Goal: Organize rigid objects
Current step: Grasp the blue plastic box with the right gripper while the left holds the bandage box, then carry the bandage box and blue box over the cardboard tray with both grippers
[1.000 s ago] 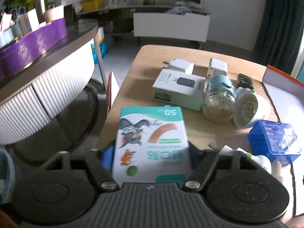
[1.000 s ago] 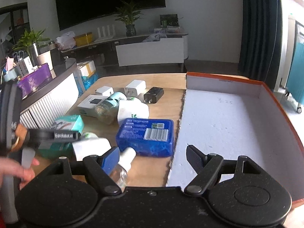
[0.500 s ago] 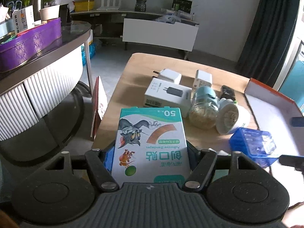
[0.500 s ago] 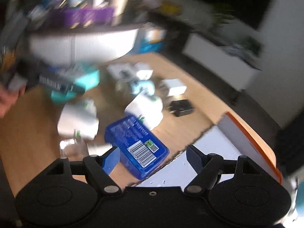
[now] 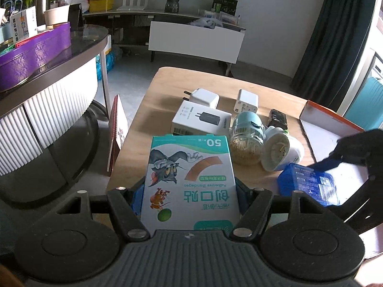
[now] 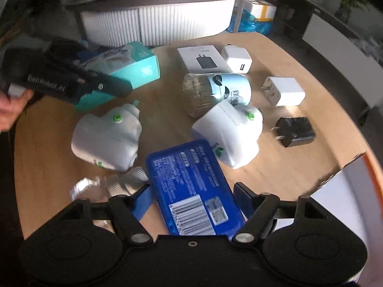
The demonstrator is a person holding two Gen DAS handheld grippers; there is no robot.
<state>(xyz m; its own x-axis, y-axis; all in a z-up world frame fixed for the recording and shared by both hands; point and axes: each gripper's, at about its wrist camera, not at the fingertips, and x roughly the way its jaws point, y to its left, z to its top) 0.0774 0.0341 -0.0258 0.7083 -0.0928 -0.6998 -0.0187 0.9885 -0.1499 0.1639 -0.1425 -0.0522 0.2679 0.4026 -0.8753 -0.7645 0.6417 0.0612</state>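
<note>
Over the worktop (image 6: 299, 157), my left gripper (image 5: 189, 191) squeezes the bandage box (image 5: 189, 177), lifted for sorting. My right gripper (image 6: 192, 198) has just been closing around the blue case (image 6: 191, 191), its jaws not yet pressing.

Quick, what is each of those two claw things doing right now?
Left gripper: closed on the teal-and-white cardboard bandage box.
Right gripper: jaws just closing around the flat blue plastic case; not yet gripping it, as far as shows.

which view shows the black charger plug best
The right wrist view: the black charger plug lies unobstructed on the wooden table, prongs visible. In the left wrist view it is small, distant and partly behind the jar.
</note>
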